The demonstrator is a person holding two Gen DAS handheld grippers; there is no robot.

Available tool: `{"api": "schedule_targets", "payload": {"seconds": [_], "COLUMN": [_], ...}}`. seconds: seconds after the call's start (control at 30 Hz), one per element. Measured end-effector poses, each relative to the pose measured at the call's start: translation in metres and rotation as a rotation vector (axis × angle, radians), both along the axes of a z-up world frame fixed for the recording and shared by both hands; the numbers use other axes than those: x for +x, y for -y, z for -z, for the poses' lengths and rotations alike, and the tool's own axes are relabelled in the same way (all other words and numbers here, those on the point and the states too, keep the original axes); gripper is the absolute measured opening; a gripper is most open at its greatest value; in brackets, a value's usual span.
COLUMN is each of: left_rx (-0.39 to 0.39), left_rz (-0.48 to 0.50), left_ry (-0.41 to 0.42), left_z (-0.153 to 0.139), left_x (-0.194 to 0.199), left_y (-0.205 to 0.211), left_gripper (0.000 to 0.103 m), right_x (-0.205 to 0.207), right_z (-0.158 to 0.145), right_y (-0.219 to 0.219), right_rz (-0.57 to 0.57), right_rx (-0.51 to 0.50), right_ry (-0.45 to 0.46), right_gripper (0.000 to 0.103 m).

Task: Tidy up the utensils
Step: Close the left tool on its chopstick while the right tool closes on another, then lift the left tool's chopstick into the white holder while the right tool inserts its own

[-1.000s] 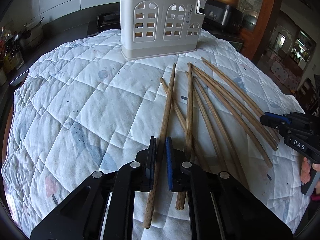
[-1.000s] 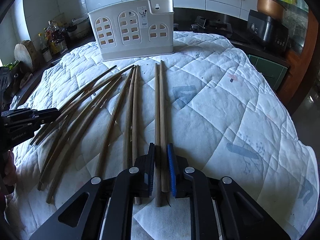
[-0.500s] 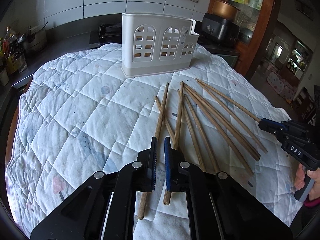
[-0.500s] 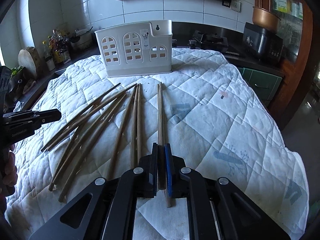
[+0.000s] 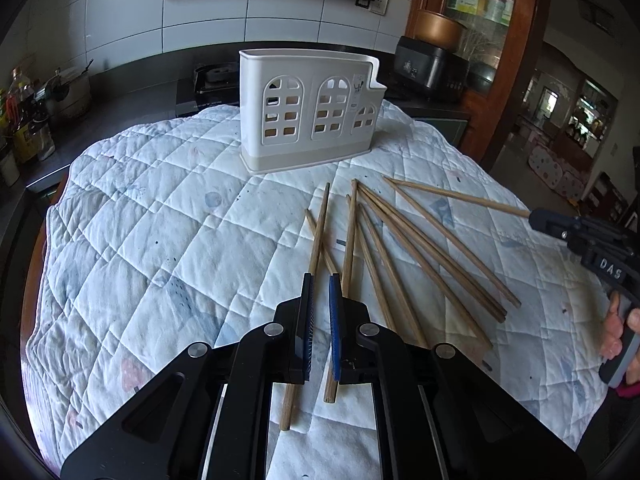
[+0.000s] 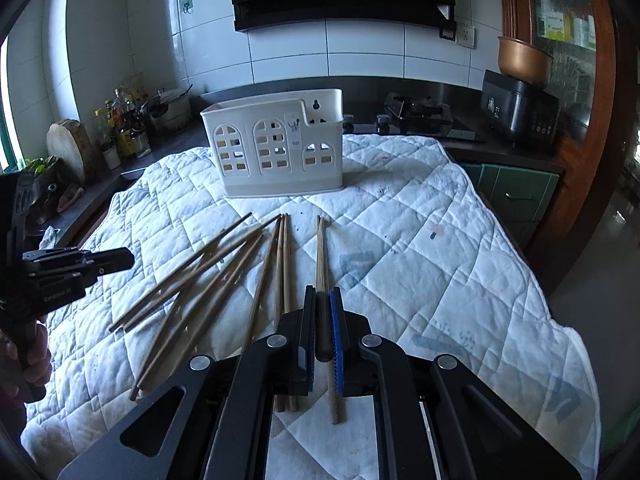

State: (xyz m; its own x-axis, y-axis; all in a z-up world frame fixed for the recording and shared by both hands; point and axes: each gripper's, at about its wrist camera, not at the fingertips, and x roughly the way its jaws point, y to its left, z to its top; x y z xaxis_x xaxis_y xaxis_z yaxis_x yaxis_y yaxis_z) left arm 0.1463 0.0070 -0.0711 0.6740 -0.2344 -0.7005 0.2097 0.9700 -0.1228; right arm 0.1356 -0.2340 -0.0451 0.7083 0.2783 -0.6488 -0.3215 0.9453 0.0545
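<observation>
Several wooden chopsticks [image 5: 404,248] lie fanned out on a white quilted cloth, also in the right wrist view [image 6: 224,272]. A white utensil holder [image 5: 308,114] stands upright at the far side, seen too in the right wrist view [image 6: 276,148]. My left gripper [image 5: 320,288] is slightly open and empty, raised above two chopsticks [image 5: 320,224]. My right gripper [image 6: 323,300] is shut on one chopstick [image 6: 321,248] and holds it lifted; it shows at the right of the left wrist view [image 5: 536,216] with the chopstick [image 5: 452,196] sticking out.
The quilted cloth [image 5: 140,240] covers the table. A dark counter behind carries bottles [image 6: 124,128], a wooden block [image 6: 70,148], a stove [image 6: 420,114] and a black cooker [image 6: 516,108]. A wooden cabinet [image 5: 500,40] stands at the right.
My right gripper closed on one chopstick and lifted it off the cloth. Both grippers rose and pulled back. The left gripper stayed slightly open and empty.
</observation>
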Motion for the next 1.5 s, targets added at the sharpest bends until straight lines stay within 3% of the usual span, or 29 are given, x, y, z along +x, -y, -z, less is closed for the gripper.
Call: {"api": "schedule_targets", "payload": {"seconds": [0.07,0.37,0.67,0.83,1.0,1.4,1.5], "left_rx": [0.025,0.025,0.005,0.044,0.062,-0.002,-0.052], "left_rz": [-0.003,-0.001,-0.032,-0.028,-0.046,-0.030,-0.038], "left_ry": [-0.013,-0.096,-0.124,-0.114,-0.104,-0.001,0.026], "left_z": [0.008,0.038,0.049,0.049,0.043,-0.003,-0.013], "left_x": [0.000,0.004,0.005,0.003,0.003,-0.002,0.001], "left_y": [0.002,-0.004,-0.012,-0.006,-0.002,-0.006,-0.011], "left_gripper": [0.010,0.010,0.011,0.009,0.007,0.006,0.006], "right_x": [-0.001,-0.001,0.000,0.000,-0.002,0.005,0.013], "right_z": [0.000,0.010,0.013,0.013,0.010,-0.033,-0.042], "right_y": [-0.001,-0.004,-0.003,-0.003,-0.002,-0.009,-0.013], "right_rz": [-0.003,-0.005,-0.005,-0.005,-0.005,-0.040,-0.057], "right_rx": [0.003,-0.001,-0.001,0.000,0.005,0.007,0.001], "right_ry": [0.001,-0.021,-0.029,-0.028,-0.016,0.074,0.085], "right_gripper": [0.007,0.007,0.007,0.007,0.007,0.007,0.007]}}
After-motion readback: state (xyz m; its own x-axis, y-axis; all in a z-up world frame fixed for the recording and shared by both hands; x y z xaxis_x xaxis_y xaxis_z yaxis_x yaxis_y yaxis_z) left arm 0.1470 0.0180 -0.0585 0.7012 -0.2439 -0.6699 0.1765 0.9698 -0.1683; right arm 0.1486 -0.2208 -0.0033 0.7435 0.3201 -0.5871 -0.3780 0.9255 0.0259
